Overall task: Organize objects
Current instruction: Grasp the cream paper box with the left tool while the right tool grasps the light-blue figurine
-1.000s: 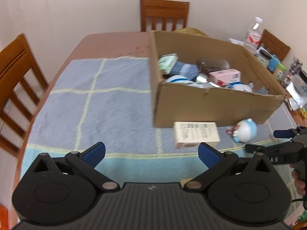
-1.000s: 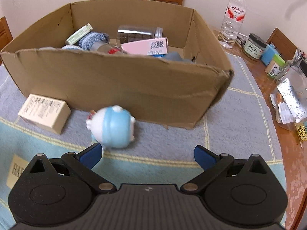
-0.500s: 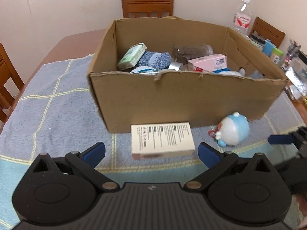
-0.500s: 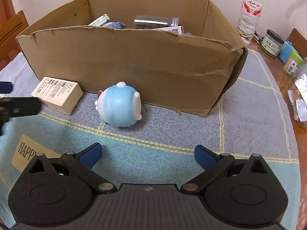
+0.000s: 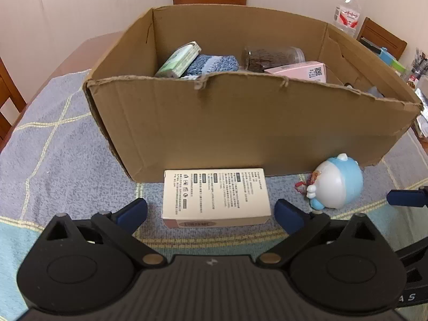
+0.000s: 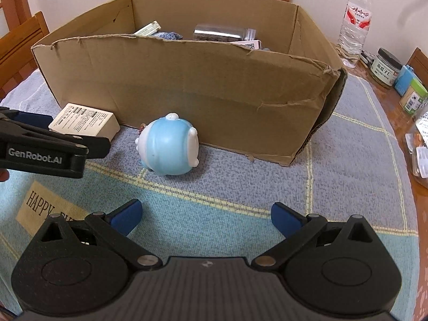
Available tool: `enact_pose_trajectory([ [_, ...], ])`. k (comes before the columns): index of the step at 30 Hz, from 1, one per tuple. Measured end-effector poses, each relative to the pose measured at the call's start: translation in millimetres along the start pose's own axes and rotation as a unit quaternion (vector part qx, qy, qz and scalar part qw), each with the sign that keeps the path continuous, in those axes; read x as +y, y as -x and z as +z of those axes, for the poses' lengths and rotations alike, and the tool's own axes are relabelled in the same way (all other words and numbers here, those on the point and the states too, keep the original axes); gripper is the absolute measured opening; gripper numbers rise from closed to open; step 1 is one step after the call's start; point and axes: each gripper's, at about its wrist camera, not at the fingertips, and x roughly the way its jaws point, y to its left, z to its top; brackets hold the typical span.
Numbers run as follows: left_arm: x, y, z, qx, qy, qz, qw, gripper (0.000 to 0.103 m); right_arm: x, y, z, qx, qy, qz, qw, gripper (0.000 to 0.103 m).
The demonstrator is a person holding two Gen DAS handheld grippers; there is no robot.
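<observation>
Your left hand-held gripper [image 5: 210,211] is closing around the white carton [image 5: 215,196] before the cardboard box [image 5: 240,123], pads not yet touching; finish clamping, then lift. Your right hand-held gripper [image 6: 206,218] stays released.

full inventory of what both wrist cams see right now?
cardboard box: 1, brown, open, on the cloth
green packet, blue knit, dark jar, pink carton: 1 each, inside the box
cream carton: 1, lying in front of the box
toy: 1, blue-white, on its side right of the carton
water bottle: 1, clear, beside the box
left gripper: jaws closing either side of the carton, not touching
right gripper: open, empty
</observation>
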Motion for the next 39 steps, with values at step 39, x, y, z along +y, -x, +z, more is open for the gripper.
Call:
enact_pose_trajectory([
  [39, 53.5, 8.6, -8.8, 0.008, 0.003, -0.014, 0.9999, 0.08, 43.8, -10.4, 34.8, -0.009, 0.016, 0.002, 1.0, 0.063],
])
